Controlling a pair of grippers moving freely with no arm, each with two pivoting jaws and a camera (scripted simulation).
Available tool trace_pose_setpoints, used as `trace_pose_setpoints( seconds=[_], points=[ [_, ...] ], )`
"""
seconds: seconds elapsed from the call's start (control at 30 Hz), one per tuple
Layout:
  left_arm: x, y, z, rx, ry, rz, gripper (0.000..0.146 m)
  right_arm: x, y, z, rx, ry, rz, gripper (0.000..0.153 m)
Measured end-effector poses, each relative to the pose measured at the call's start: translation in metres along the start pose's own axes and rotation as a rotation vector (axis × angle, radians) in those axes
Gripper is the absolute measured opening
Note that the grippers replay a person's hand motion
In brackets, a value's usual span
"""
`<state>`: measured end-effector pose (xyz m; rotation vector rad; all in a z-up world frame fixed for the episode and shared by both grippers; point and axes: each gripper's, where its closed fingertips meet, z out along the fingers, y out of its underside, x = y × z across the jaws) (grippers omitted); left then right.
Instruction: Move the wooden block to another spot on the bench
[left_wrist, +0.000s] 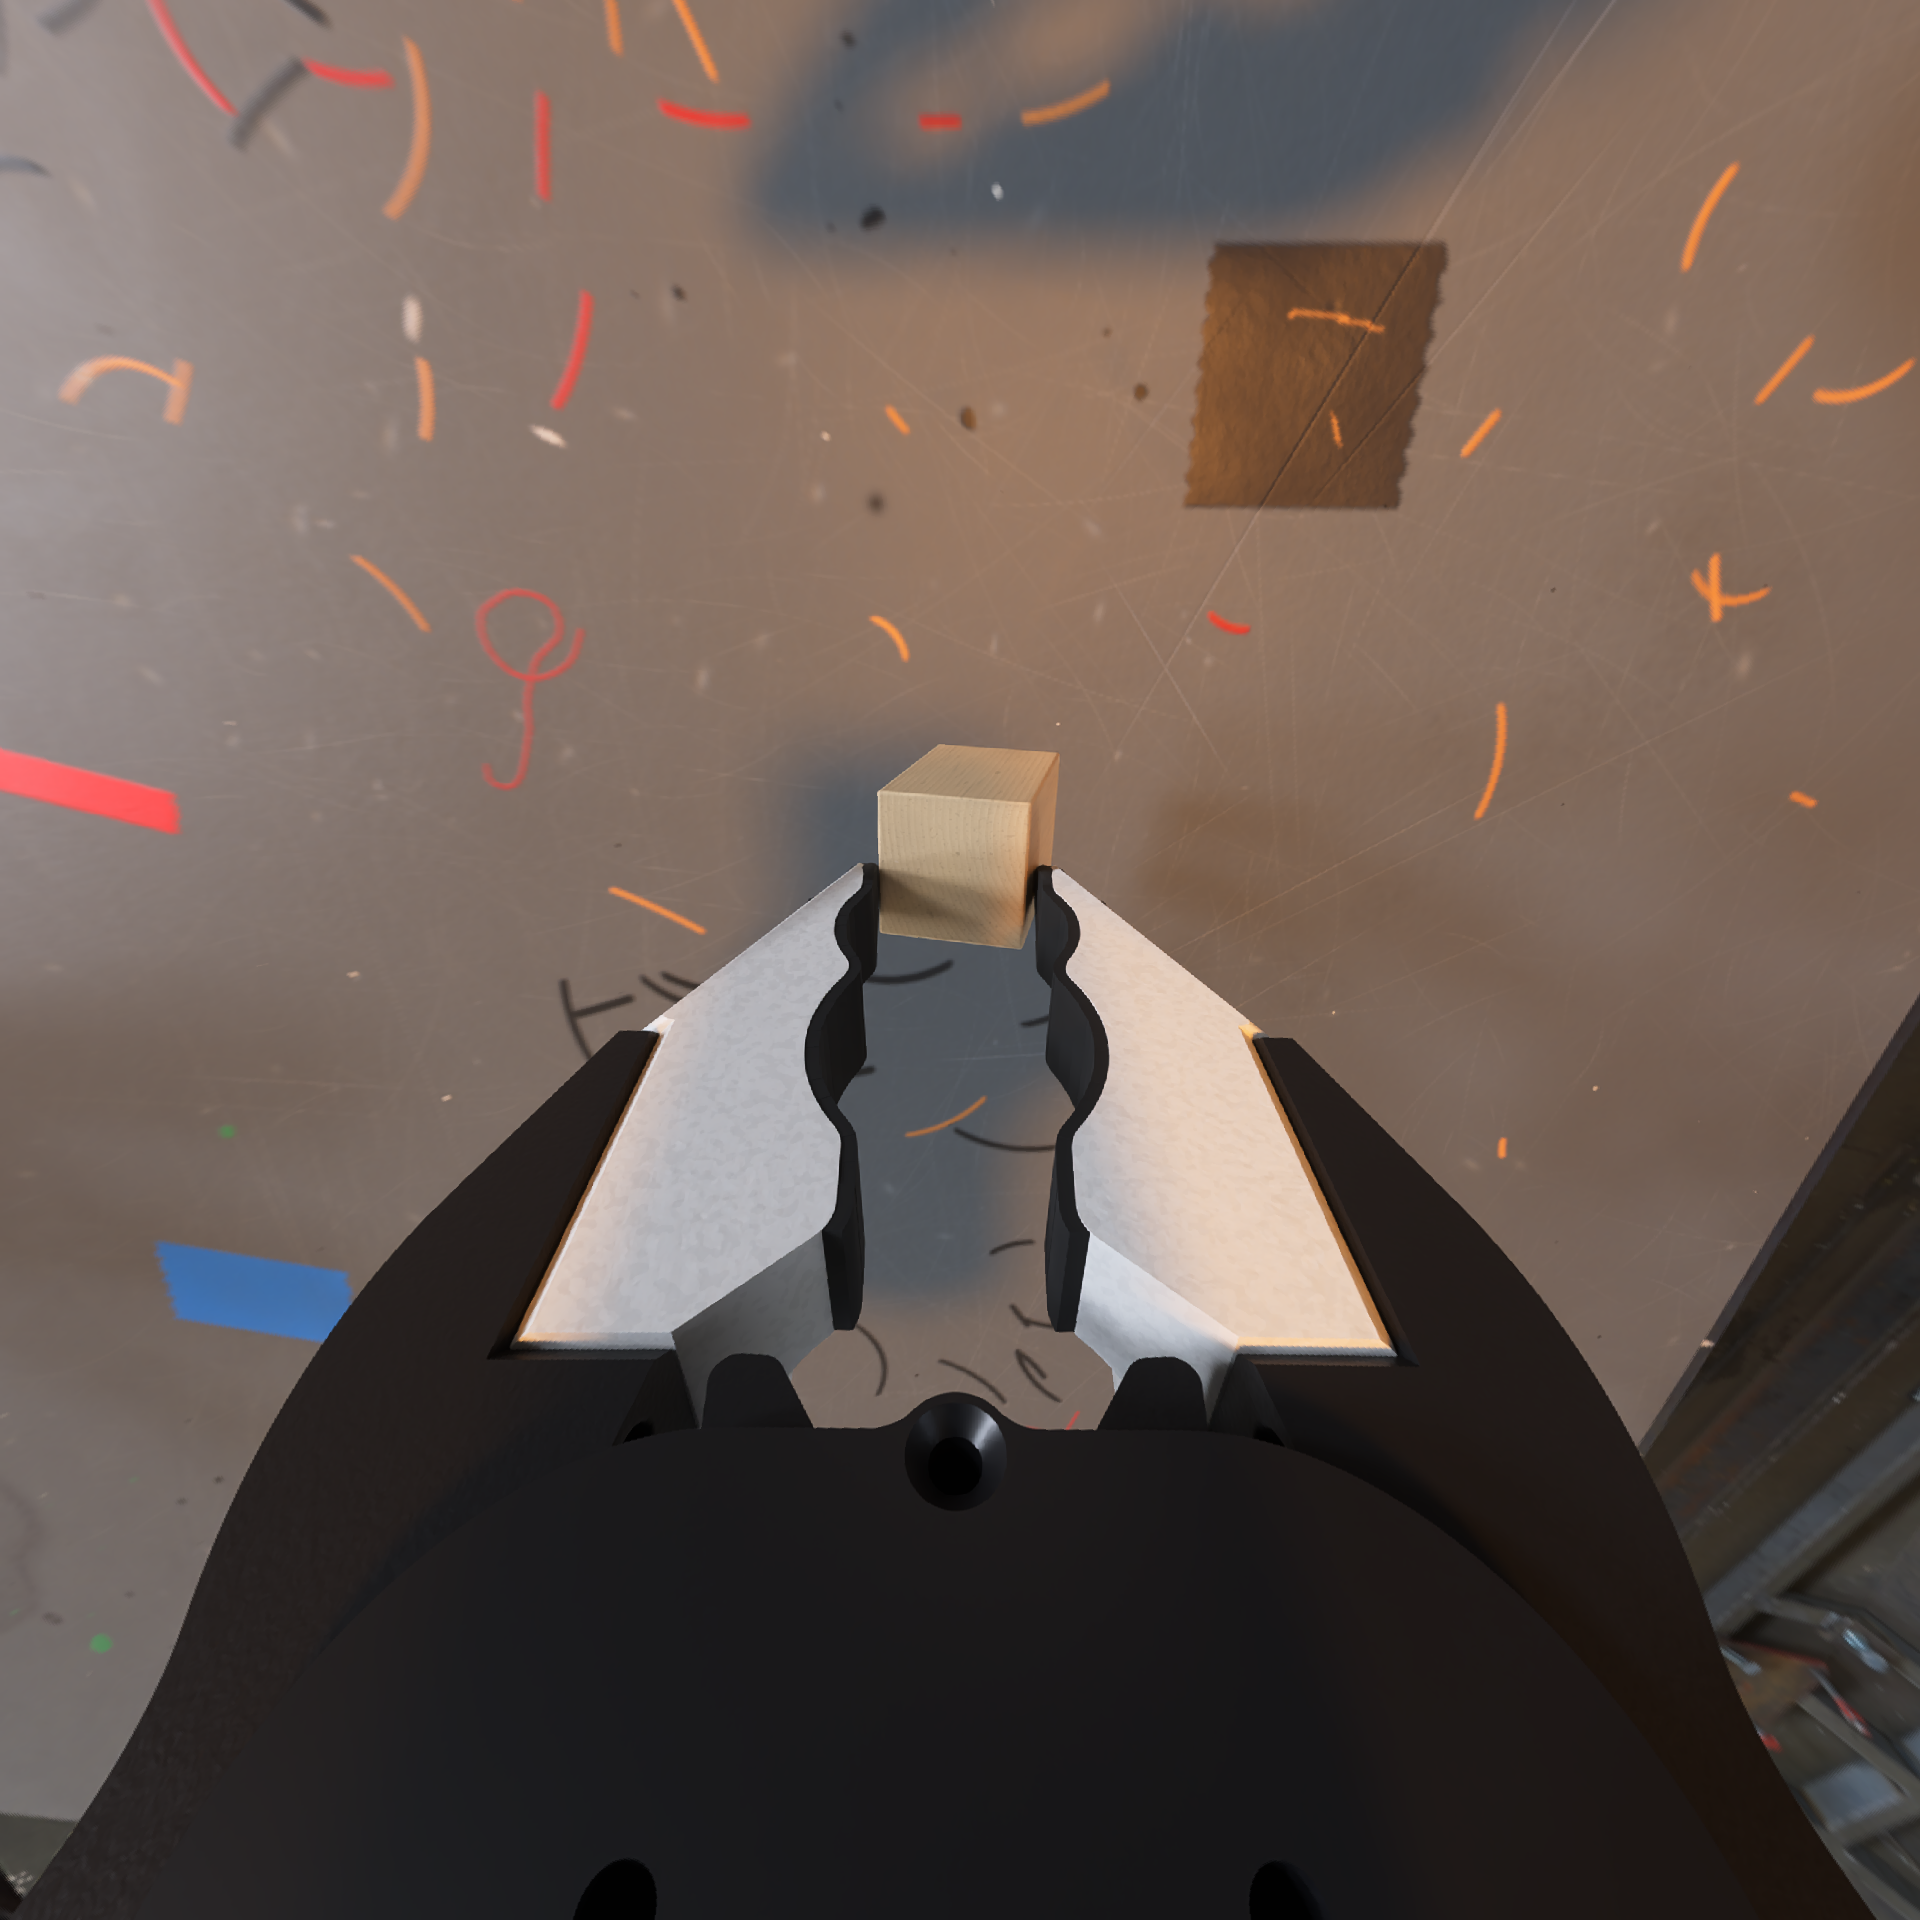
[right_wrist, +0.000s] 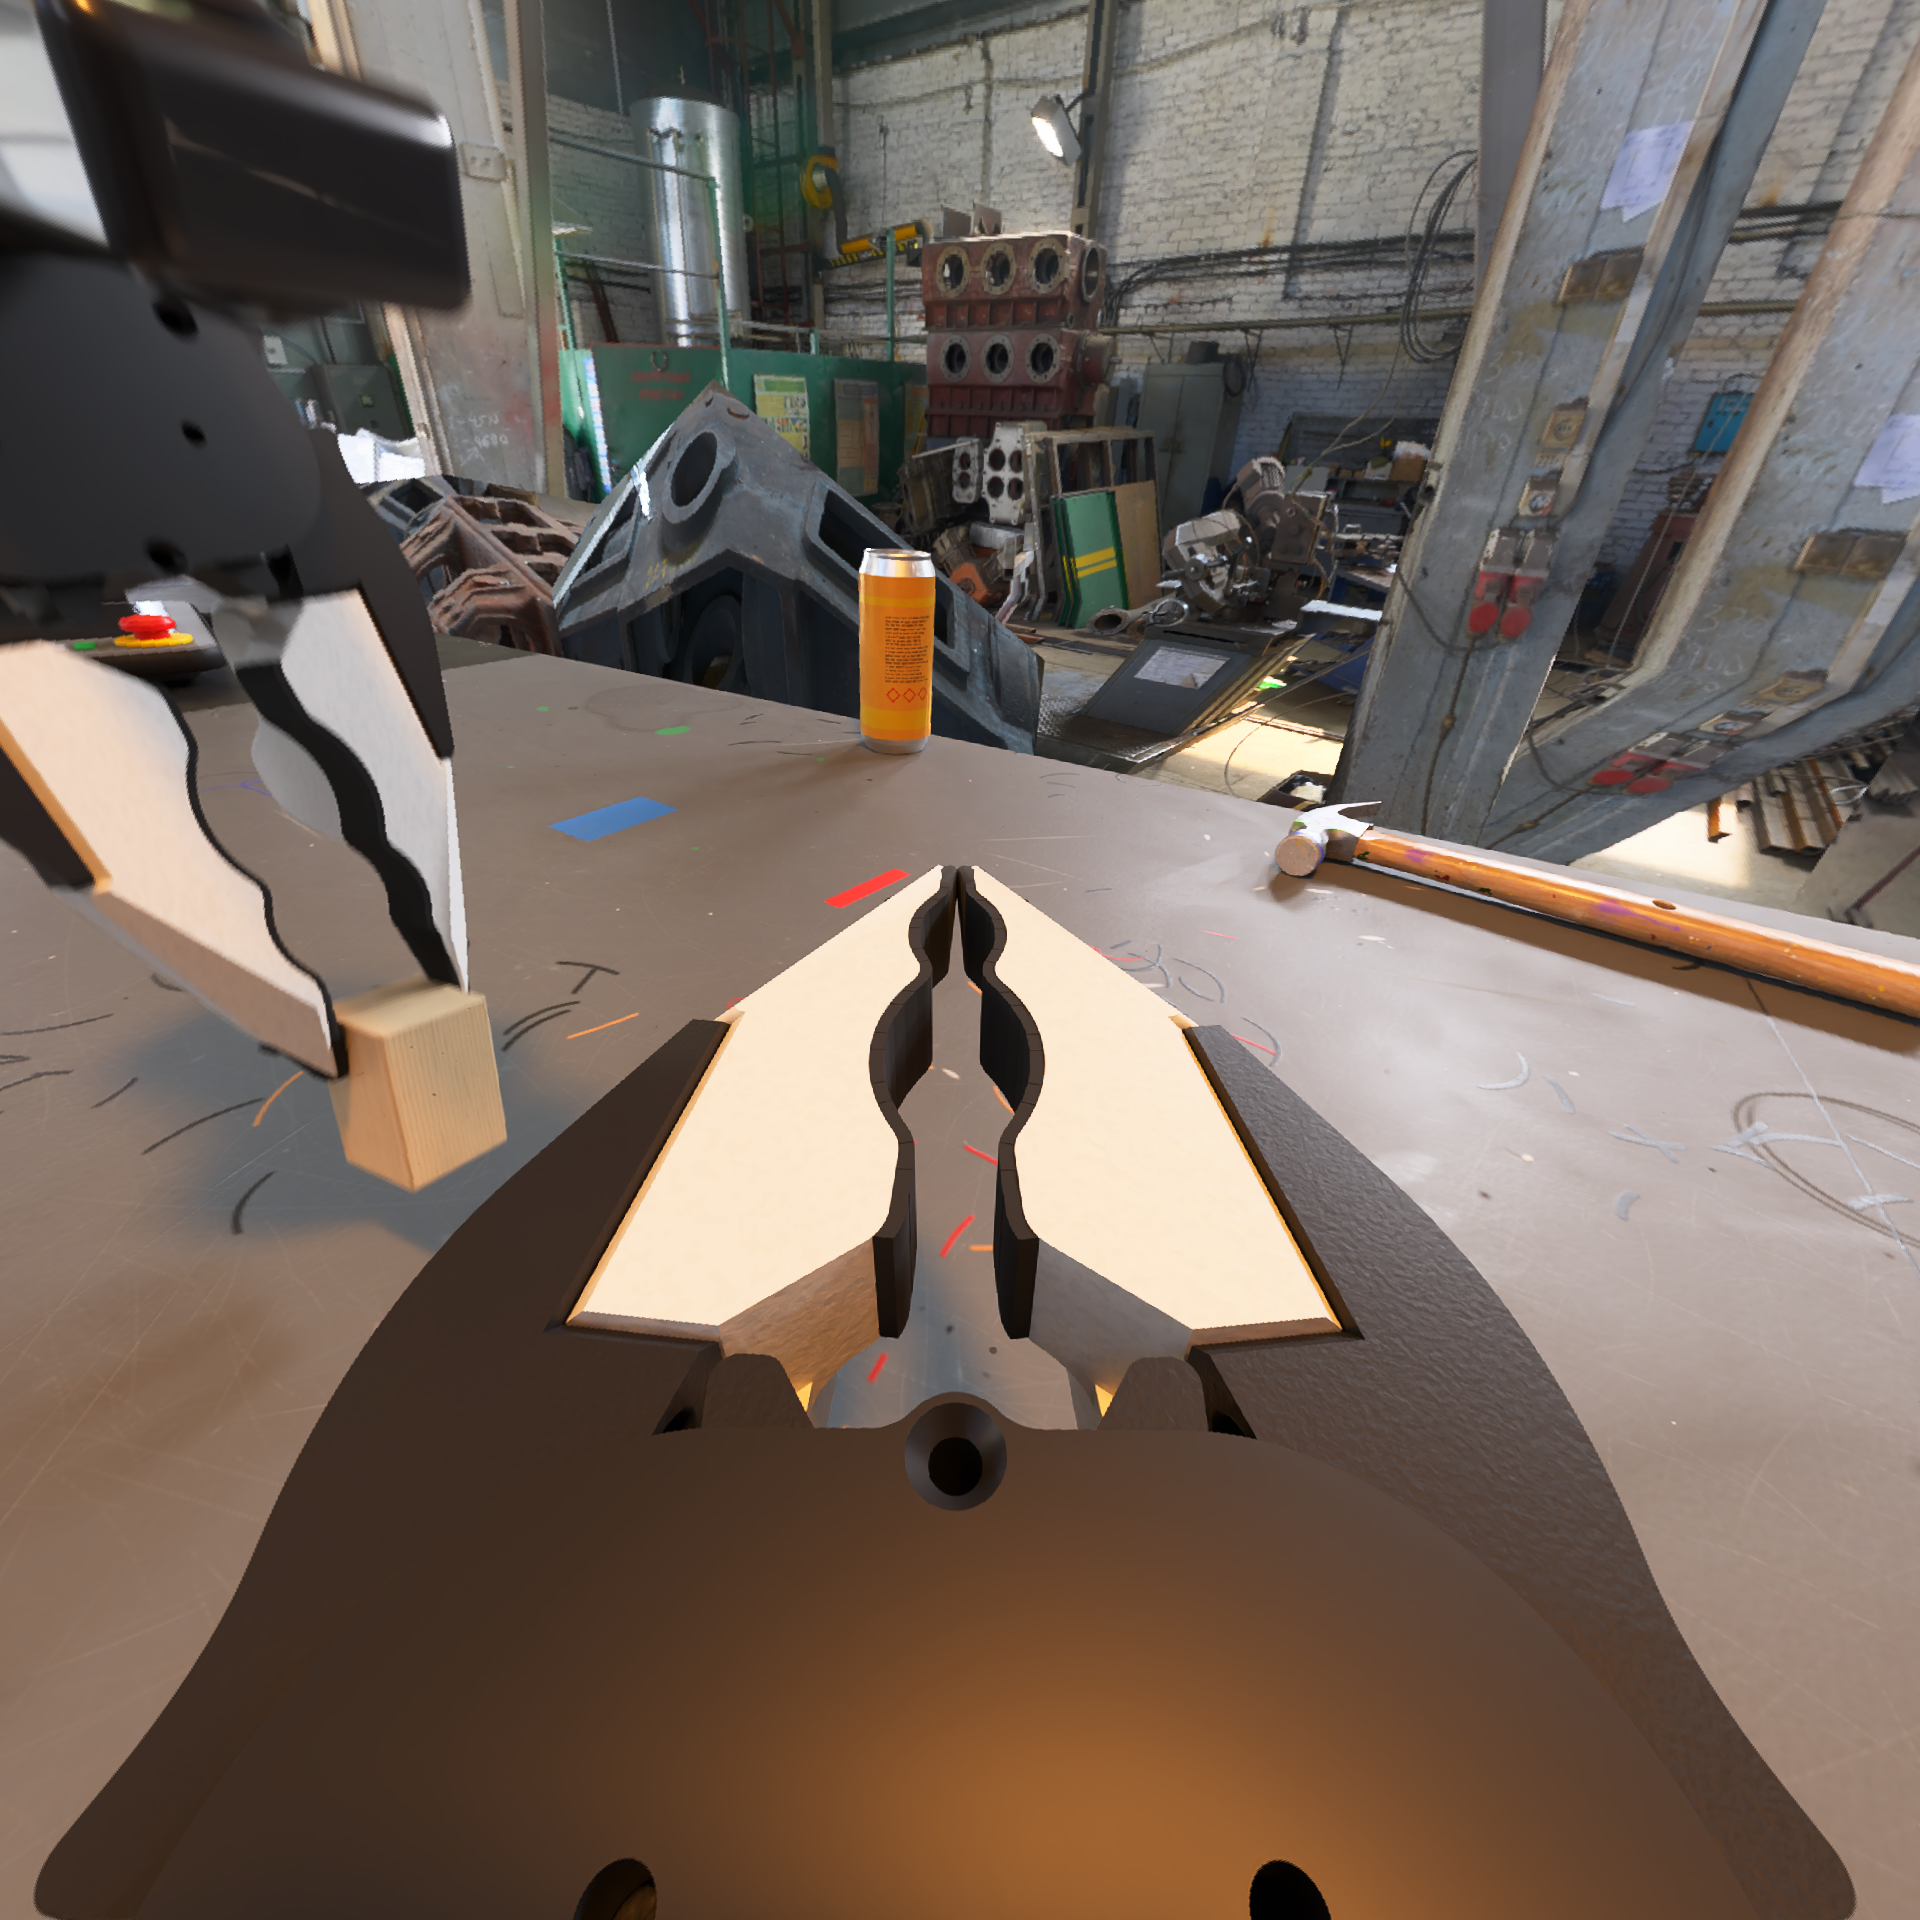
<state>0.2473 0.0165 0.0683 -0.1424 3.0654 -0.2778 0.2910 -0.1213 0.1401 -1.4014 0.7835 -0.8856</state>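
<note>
The wooden block (left_wrist: 961, 847) is a small pale cube held between the tips of my left gripper (left_wrist: 954, 896), which points down at the brown bench (left_wrist: 727, 582). In the right wrist view the block (right_wrist: 421, 1081) hangs tilted in the left gripper (right_wrist: 400, 1003) at the left, a little above the bench with its shadow beneath. My right gripper (right_wrist: 954, 878) is shut and empty, low over the bench, to the right of the block.
An orange can (right_wrist: 897, 649) stands near the far bench edge. A hammer (right_wrist: 1600, 904) lies along the right edge. A red emergency button (right_wrist: 148, 631) sits far left. A brown rough patch (left_wrist: 1314, 374), blue tape (left_wrist: 255, 1288) and red tape (left_wrist: 88, 790) mark the bench.
</note>
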Motion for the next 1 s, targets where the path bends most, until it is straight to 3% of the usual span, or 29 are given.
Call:
trace_pose_setpoints(
  seconds=[0.2, 0.43, 0.57, 0.73, 0.87, 1.0],
  points=[
    [0.01, 0.008, 0.029, -0.056, 0.02, -0.007, 0.03, 0.003, -0.001, -0.001, 0.003, 0.007, 0.008, 0.0],
    [0.01, 0.007, 0.029, -0.01, -0.018, 0.035, 0.03, 0.003, 0.0, -0.001, -0.001, 0.005, 0.006, 0.0],
    [0.005, 0.004, 0.005, 0.057, -0.029, 0.039, 0.036, 0.003, 0.0, -0.001, 0.0, 0.005, 0.01, 0.0],
    [-0.026, 0.01, -0.051, 0.157, -0.113, 0.002, 0.036, 0.003, 0.0, -0.001, 0.0, 0.006, 0.008, 0.0],
    [-0.054, 0.035, -0.082, 0.186, -0.151, -0.069, 0.033, 0.003, 0.001, -0.001, -0.004, 0.009, 0.006, 0.0],
    [-0.077, 0.073, -0.083, 0.13, -0.174, -0.139, 0.032, 0.003, 0.003, -0.001, -0.009, 0.009, 0.005, 0.0]
  ],
)
